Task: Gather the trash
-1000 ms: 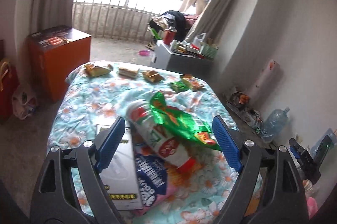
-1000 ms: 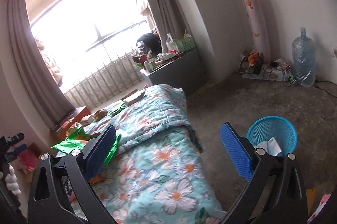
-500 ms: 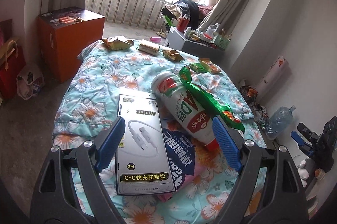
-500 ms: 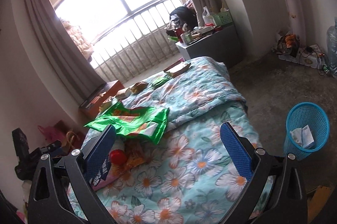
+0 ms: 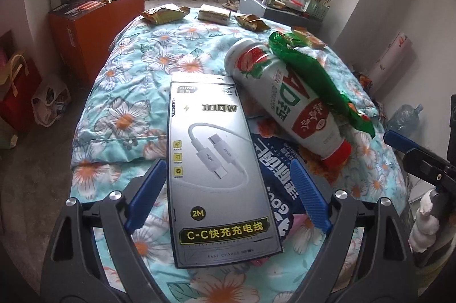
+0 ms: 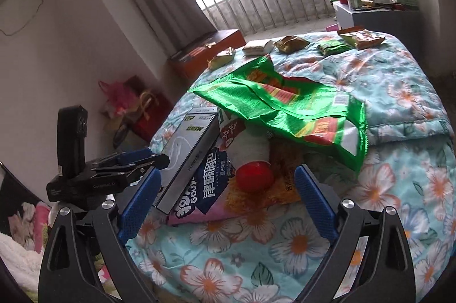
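the trash sits heaped at the near end of the bed (image 5: 119,92): a grey cable box (image 5: 219,169) on the left, a white drink bottle (image 5: 287,100) with a red cap (image 6: 253,176) leaning across the pile, a green snack bag (image 6: 287,106) draped over the bottle, and a blue-and-pink wrapper (image 6: 208,189) underneath. smaller wrappers (image 5: 165,14) lie in a row at the far end.

the left hand-held gripper (image 5: 225,194) hangs over the cable box with its jaws wide and opening, the box between them but untouched. the right hand-held gripper (image 6: 228,202) faces the red cap and the wrapper, jaws wide but beginning to close, gripping nothing.

the risks look like these. the box is broad and flat, so the pads may slide off its smooth face or only catch an edge. lifting it could tip the bottle, which rests partly against it, and send it rolling off the bed. the loose green bag would probably slip away too. both tools work the same heap, very near each other, so they may collide.
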Motion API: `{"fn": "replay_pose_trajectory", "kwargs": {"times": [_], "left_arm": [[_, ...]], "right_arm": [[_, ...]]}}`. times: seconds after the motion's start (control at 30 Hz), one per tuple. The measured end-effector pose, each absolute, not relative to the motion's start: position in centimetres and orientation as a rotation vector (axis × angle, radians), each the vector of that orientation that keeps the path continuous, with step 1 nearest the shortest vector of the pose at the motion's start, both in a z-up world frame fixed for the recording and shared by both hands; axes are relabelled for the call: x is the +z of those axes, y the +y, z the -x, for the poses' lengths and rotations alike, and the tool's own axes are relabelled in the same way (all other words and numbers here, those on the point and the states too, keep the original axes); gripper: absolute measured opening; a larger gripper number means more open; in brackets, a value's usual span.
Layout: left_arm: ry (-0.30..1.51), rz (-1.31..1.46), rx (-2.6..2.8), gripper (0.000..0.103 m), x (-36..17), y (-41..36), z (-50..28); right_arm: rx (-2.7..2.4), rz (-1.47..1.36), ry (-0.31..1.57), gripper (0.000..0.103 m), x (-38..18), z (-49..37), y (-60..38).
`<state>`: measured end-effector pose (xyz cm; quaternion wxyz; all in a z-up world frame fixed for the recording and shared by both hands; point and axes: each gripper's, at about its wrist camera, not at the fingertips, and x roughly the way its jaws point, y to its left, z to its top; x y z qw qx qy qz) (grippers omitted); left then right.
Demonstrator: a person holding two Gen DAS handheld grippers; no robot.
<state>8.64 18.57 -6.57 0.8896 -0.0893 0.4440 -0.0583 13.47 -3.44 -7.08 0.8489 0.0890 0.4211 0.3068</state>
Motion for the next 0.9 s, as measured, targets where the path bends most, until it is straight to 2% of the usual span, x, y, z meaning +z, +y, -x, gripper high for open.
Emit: {"fn": "replay_pose_trajectory", "kwargs": {"times": [0.37,0.5,0.7,0.77,0.9], "left_arm": [[1.009,0.239,-0.119,0.084,-9.0,19.3,-11.1],[1.022,0.234,-0.105,0.084,-9.6,19.2,-11.7],[1.011,0.259,-0.095,0.082,-9.8,19.8,-11.9],[1.004,0.262,-0.099,0.076,-9.6,19.9,-11.7],[0.987,0.241,-0.087,0.076,-9.2,20.0,-11.1]], "right_arm": [[0.621,-0.016,1.009,0.089,-8.2,-18.8,1.8],[0.600,0.013,1.025,0.081,-8.7,-19.7,2.9],[0.567,0.007,1.059,0.054,-9.6,-20.2,2.8],[0.571,-0.018,1.066,0.054,-9.6,-20.2,2.5],[0.574,-0.020,1.067,0.054,-9.4,-19.9,2.4]]}}
